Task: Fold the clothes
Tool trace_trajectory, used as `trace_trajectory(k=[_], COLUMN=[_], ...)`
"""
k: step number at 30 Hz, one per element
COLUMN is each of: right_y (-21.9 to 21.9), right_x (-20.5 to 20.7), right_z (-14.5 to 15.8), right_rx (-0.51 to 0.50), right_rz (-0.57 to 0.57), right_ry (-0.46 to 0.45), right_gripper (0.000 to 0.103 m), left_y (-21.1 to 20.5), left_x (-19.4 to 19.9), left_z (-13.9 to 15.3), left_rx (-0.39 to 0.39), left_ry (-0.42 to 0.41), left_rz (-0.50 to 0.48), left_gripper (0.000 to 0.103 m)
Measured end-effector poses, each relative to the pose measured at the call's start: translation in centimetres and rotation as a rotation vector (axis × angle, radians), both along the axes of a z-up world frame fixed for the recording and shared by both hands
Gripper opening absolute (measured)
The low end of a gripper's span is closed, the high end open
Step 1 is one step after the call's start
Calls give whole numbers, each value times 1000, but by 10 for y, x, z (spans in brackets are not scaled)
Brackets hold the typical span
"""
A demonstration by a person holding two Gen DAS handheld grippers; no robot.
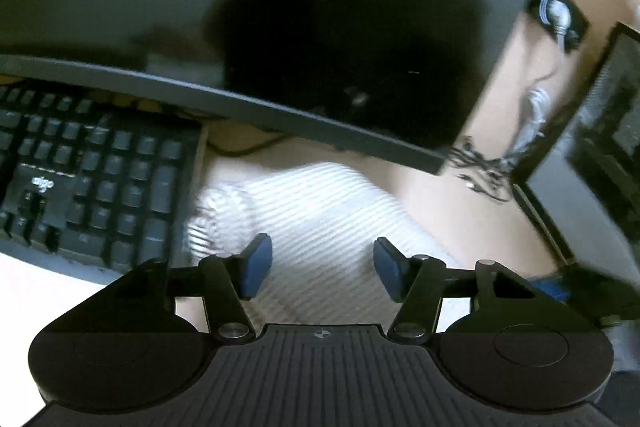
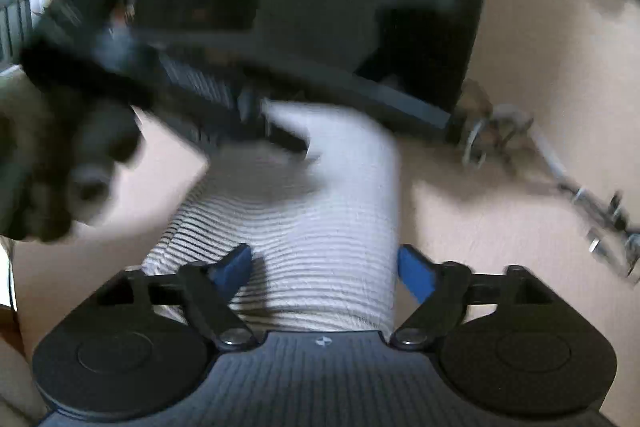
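Observation:
A white garment with thin dark stripes (image 1: 320, 219) lies on the light wooden desk, in front of a monitor. My left gripper (image 1: 322, 263) is open above it, blue pads apart and holding nothing. In the right wrist view the same garment (image 2: 320, 235) lies as a long folded strip running away from me. My right gripper (image 2: 324, 267) is open over its near end, one pad on each side of the strip. The left gripper (image 2: 80, 107) shows there as a dark blurred shape at the upper left.
A black keyboard (image 1: 92, 179) sits to the left of the garment. A dark monitor (image 1: 280, 7) stands right behind it. Tangled cables (image 1: 480, 167) and a second screen (image 1: 592, 155) are at the right. Cables also lie at the right (image 2: 560, 179).

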State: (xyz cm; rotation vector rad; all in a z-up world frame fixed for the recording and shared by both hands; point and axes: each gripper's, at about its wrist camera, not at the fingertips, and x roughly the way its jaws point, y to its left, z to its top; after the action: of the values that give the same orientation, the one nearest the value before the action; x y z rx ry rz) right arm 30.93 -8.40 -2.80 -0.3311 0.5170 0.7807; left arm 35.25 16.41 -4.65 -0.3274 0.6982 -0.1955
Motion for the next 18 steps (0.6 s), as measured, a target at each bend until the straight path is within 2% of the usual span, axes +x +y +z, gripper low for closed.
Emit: trace_trajectory(k=[2, 5, 7, 11, 13, 15, 16, 18], right_y=[-5, 9, 28, 62, 62, 52, 42, 11], right_x=[-1, 9, 4, -1, 4, 7, 7, 8], right_z=[5, -4, -15, -35, -32, -25, -22, -18], right_rx=[31, 16, -48, -217, -225, -202, -172, -69], right_rz=[16, 54, 68, 23, 24, 29, 30, 20], right_ry=[-33, 28, 42, -56, -43, -27, -14, 33], right_gripper=[101, 101, 103, 103, 103, 103, 103, 103], left_y=[6, 8, 7, 19, 21, 17, 11, -4], left_x=[5, 13, 20, 28, 26, 15, 5, -19], left_z=[-3, -9, -11, -15, -13, -8, -4, 3], left_rx=[-5, -4, -12, -68, -91, -95, -77, -28], left_ry=[5, 7, 10, 15, 4, -28, -53, -103], left_rz=[-13, -43, -61, -59, -35, 0, 27, 87], left_gripper=[61, 61, 62, 62, 62, 65, 71, 88])
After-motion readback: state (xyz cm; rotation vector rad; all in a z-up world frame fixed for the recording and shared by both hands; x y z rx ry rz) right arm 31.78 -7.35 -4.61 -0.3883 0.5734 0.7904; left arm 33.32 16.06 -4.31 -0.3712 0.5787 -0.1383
